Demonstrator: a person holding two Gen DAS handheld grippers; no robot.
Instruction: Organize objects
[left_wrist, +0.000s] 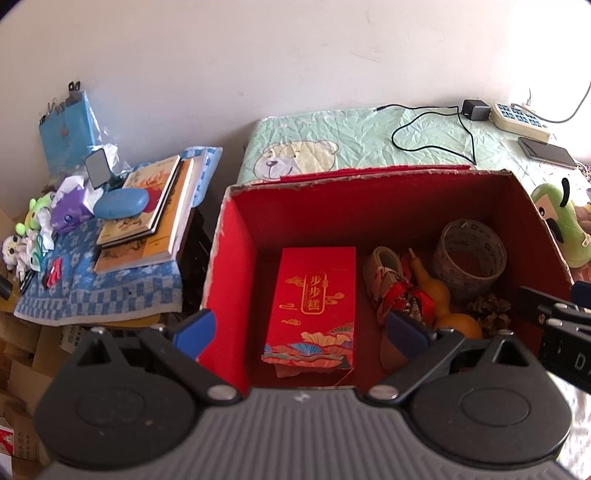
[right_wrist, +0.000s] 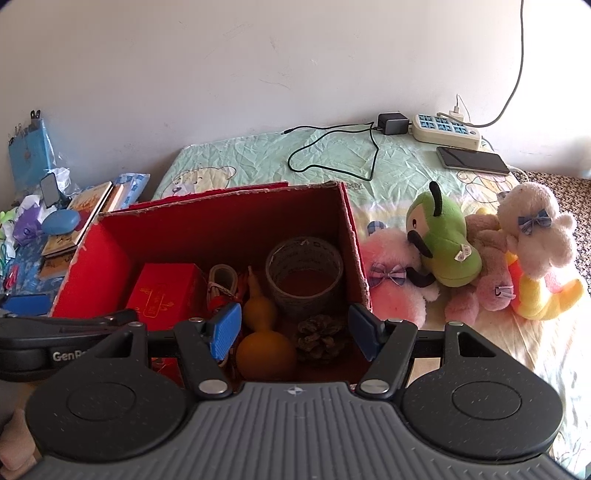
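Left wrist view looks down into the red box (left_wrist: 236, 258), an open cardboard carton standing on the bed, and everything else is placed from it. Inside, toward the box's left side, lies a red packet (left_wrist: 312, 306) with gold characters. To its right sits a bundle of patterned fabric and red ribbon (left_wrist: 397, 295), then an orange gourd (left_wrist: 443, 299) leaning with its neck up toward the back wall. A roll of clear tape (left_wrist: 469, 258) stands in the box's back right corner, and a pine cone (left_wrist: 489, 314) rests in front of it beside the gourd.

The left gripper (left_wrist: 299, 328) hovers over the near edge of the box with its blue pads spread wide and nothing between them. In the right wrist view the right gripper (right_wrist: 295, 330) hangs above the gourd (right_wrist: 264, 332) and pine cone (right_wrist: 319, 338), its jaws likewise parted and empty.

Just outside the box's right wall, a green plush toy (right_wrist: 443, 243) leans against a pink plush (right_wrist: 395, 284), with a cream and yellow plush (right_wrist: 535, 251) further right. Behind the box, on the green bear-print sheet (right_wrist: 332, 166), a black charger cable (right_wrist: 332, 151) loops toward a power strip (right_wrist: 445, 127), and a phone (right_wrist: 471, 159) lies near it.

Left of the box, a low stand draped in a blue checked cloth (left_wrist: 99, 291) carries a stack of books (left_wrist: 147, 218) with a blue case (left_wrist: 120, 203) on top.
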